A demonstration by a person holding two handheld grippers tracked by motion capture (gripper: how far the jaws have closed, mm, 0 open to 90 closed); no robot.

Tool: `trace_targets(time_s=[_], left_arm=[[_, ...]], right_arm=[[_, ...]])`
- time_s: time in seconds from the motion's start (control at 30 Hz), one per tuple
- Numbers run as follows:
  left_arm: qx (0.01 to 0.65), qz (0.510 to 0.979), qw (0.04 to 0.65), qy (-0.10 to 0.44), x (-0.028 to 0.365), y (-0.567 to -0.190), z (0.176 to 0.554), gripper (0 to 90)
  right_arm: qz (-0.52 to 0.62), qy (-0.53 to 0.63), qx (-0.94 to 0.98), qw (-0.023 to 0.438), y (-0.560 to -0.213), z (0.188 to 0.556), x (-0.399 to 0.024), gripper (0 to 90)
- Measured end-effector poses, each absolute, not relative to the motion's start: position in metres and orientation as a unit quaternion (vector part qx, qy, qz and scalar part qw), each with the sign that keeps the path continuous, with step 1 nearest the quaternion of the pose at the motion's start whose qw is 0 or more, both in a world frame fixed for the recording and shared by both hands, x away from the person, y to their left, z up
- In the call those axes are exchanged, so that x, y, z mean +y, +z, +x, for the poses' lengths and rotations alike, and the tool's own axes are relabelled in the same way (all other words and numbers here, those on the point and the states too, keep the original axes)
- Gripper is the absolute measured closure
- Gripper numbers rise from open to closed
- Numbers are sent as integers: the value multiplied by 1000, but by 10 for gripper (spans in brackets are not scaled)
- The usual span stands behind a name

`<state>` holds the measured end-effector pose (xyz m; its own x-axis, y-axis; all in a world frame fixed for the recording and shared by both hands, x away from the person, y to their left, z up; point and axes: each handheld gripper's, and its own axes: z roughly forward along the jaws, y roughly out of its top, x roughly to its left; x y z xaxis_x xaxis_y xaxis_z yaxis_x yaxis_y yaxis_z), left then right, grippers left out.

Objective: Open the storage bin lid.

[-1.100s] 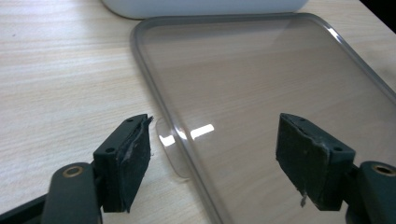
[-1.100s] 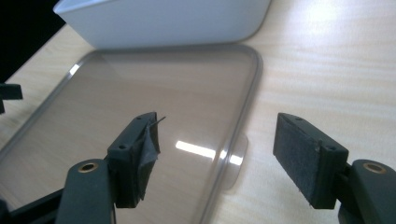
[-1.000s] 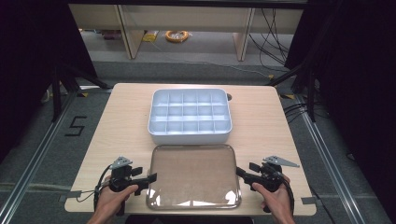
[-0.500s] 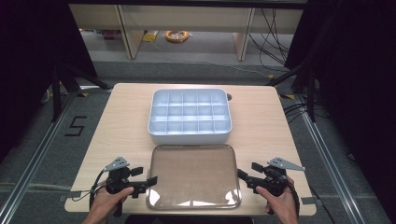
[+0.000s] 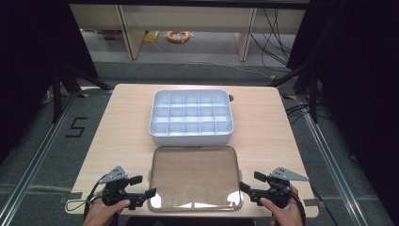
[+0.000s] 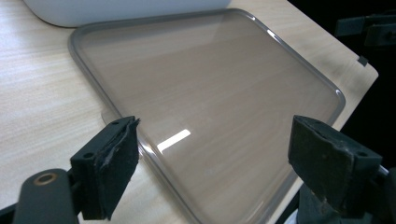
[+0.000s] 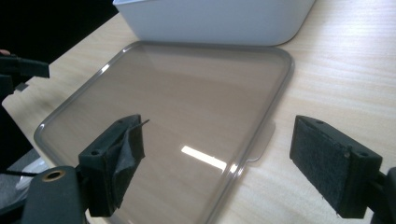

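Note:
A clear, grey-rimmed lid lies flat on the wooden table near its front edge. Just behind it stands a white tray divided into many small compartments, all empty as far as I can see. My left gripper is open at the lid's front left corner, jaws pointing at the lid. My right gripper is open at the lid's front right corner, its jaws spread over the lid's edge. Neither gripper holds anything.
The white tray's wall rises directly behind the lid. Bare table runs on both sides of the tray and lid. Black frame legs and cables stand beside the table on the floor.
Both hands have drawn back toward the table's front edge, so the grippers sit lower in the high view. Lid and tray have not moved.

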<state>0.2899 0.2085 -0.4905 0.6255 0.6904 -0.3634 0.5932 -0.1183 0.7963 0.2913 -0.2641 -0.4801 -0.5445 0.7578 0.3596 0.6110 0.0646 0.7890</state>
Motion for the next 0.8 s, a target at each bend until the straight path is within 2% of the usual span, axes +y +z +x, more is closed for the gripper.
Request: trace_targets(time_s=[0.2, 0.47, 0.7, 0.73, 0.8], left_arm=[[431, 747, 505, 30, 208, -492, 281, 160], [421, 758, 497, 44, 207, -491, 271, 160], [402, 770, 492, 59, 205, -489, 263, 160], [403, 773, 485, 63, 205, -488, 262, 160], [399, 772, 490, 60, 206, -488, 261, 160]], right_arm=[[474, 494, 725, 72, -483, 284, -264, 183], [465, 488, 734, 79, -486, 275, -266, 184], [477, 483, 732, 59, -487, 265, -263, 183], [467, 486, 734, 79, -490, 266, -264, 183], [484, 489, 723, 60, -489, 261, -261, 183]])
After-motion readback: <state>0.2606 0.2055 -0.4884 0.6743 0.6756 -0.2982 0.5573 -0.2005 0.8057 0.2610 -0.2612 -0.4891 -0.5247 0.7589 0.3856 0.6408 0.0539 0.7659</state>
